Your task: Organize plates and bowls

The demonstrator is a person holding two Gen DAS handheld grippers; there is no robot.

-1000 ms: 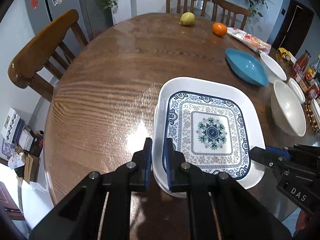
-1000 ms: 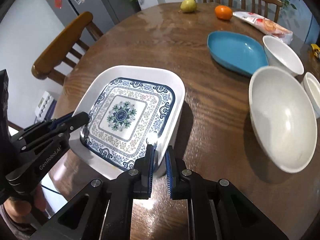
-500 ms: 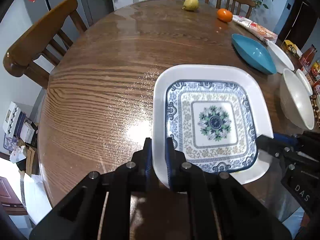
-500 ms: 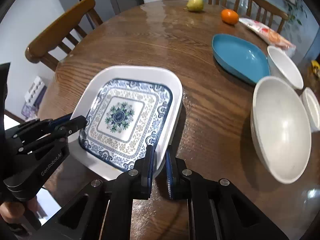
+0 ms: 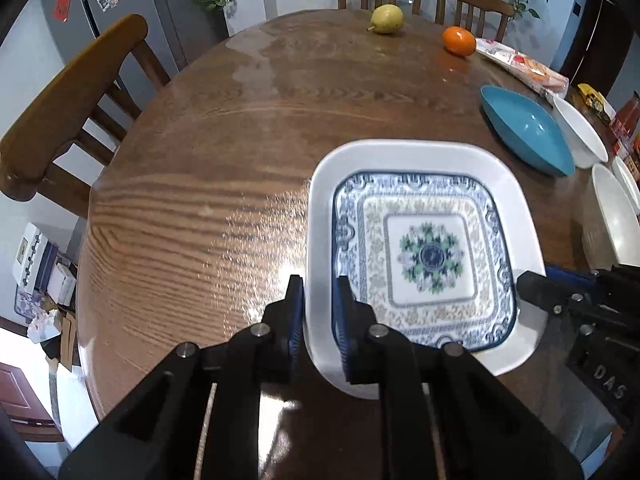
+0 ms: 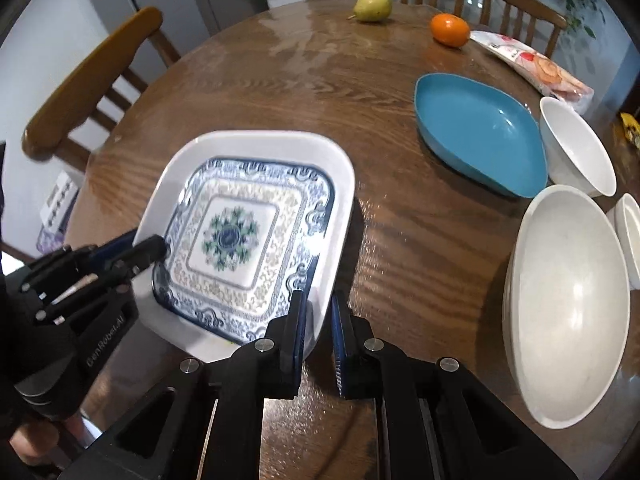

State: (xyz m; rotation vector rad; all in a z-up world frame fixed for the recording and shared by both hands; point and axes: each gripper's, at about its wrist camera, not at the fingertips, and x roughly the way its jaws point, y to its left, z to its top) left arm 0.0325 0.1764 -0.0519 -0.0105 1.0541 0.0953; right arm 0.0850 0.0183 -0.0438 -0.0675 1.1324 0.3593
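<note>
A square white plate with a blue flower pattern (image 5: pixel 424 256) (image 6: pixel 228 240) sits low over the round wooden table (image 6: pixel 280 80), near its front edge. My left gripper (image 5: pixel 318 304) straddles the plate's left rim. Its jaws are opening, and the rim still fills the gap between the pads. My right gripper (image 6: pixel 318 312) is shut on the opposite rim. Each gripper shows in the other's view: the left gripper (image 6: pixel 154 246) at the plate's left side, the right gripper (image 5: pixel 524 280) at its right. A blue oval dish (image 6: pixel 476 140) and a large white bowl (image 6: pixel 568 300) lie to the right.
A smaller white bowl (image 6: pixel 576 148) and another white bowl (image 6: pixel 630 236) sit at the right edge. A pear (image 6: pixel 374 6), an orange (image 6: pixel 450 30) and a snack packet (image 6: pixel 532 64) lie at the far side. Wooden chairs (image 6: pixel 88 80) ring the table.
Both grippers have carried the plate forward, farther in over the table and slightly lower. The far fruit and the bowls now look nearer.
</note>
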